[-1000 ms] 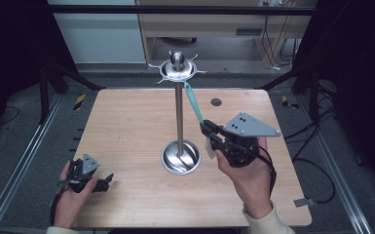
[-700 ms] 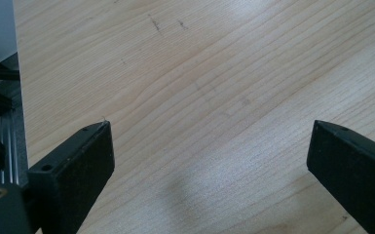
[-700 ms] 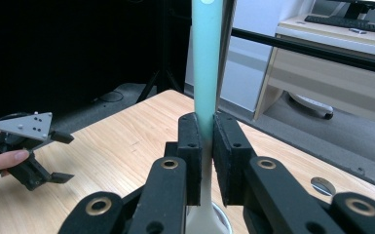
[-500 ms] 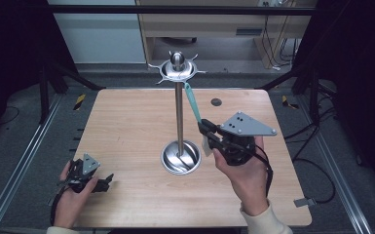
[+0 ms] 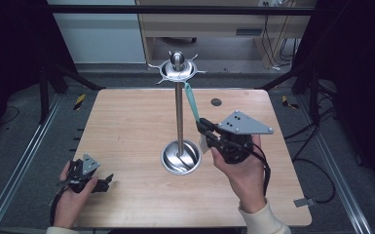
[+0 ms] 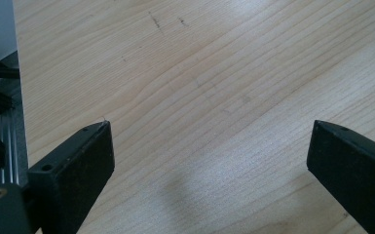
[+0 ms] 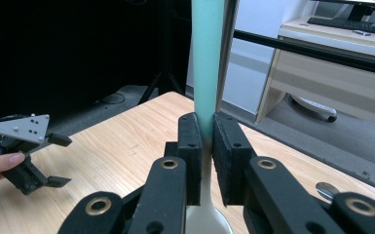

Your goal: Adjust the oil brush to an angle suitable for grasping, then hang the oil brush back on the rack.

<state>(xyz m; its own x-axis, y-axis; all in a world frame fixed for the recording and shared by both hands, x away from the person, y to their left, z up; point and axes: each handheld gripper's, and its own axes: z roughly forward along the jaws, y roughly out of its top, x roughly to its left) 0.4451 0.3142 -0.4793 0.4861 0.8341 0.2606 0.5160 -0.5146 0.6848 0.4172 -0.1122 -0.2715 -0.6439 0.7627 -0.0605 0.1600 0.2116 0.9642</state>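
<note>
Right gripper view: spoon [image 7: 207, 58] top cut off

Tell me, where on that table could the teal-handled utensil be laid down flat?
The widest bare wood lies between the stand's base and the table's left edge, ahead of the left gripper. The far right corner by the dark disc is free too. It's crowded around the pole, where the right gripper holds the utensil.

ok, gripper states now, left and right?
Left gripper: open, holding nothing.
Right gripper: shut on the teal spoon.
</note>
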